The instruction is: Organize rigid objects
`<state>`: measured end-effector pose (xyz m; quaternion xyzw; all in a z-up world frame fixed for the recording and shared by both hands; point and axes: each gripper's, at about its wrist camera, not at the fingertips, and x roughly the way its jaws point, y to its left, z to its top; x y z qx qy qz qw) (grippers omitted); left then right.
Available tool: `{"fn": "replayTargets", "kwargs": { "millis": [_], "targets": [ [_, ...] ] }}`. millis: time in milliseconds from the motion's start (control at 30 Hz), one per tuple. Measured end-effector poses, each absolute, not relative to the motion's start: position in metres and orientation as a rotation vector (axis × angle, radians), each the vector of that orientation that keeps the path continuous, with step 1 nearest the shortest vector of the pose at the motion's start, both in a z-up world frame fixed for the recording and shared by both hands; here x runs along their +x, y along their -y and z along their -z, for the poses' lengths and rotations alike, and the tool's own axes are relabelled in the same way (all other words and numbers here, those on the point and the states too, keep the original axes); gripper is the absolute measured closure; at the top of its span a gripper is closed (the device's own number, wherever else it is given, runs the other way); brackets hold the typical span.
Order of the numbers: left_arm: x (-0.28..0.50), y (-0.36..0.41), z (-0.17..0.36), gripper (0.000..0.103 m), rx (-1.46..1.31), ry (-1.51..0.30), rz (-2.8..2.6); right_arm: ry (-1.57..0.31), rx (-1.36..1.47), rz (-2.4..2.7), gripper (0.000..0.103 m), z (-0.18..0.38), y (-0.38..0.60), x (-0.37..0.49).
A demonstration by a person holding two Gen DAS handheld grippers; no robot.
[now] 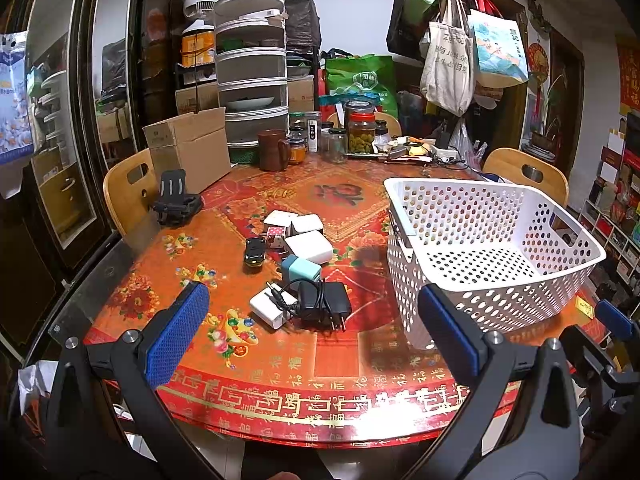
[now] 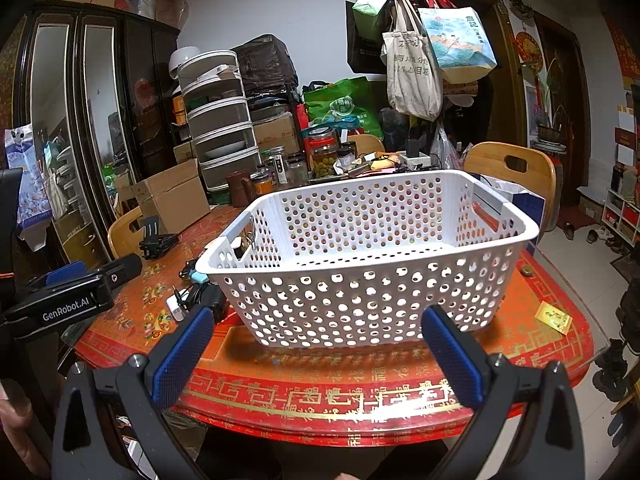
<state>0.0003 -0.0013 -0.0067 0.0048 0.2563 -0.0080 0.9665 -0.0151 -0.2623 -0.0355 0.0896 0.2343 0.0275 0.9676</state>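
While both claws hang spread and empty at the worktop (image 1: pixel 320 364) edge, sorting looks unstarted: chargers (image 1: pixel 304 276) lie ahead of left claw (image 1: pixel 312 332), empty basket (image 2: pixel 360 264) before right claw (image 2: pixel 316 352); next, grip the black adapter (image 1: pixel 324 304)

Only properly readable text is "GenRobot.AI" in white letters on the black body of the left gripper (image 2: pixel 66 280), seen from the right wrist cam. The tablecloth (image 1: pixel 320 396) has gold 福 characters running round its red border, plus a big dark character in the middle panel. The canvas tote bag (image 2: pixel 412 68) and the blue illustrated bag (image 2: pixel 460 44) on the coat stand carry Chinese print, too small to make out
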Motion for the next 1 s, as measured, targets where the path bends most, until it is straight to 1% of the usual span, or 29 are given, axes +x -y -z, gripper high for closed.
{"fn": "replayTargets", "kwargs": {
  "millis": [1000],
  "targets": [
    [0.0023,0.0021,0.0094,0.000,0.008,-0.539,0.023,-0.475,0.179,-0.110,0.000,0.0359,0.2550,-0.0161]
  ]
}}
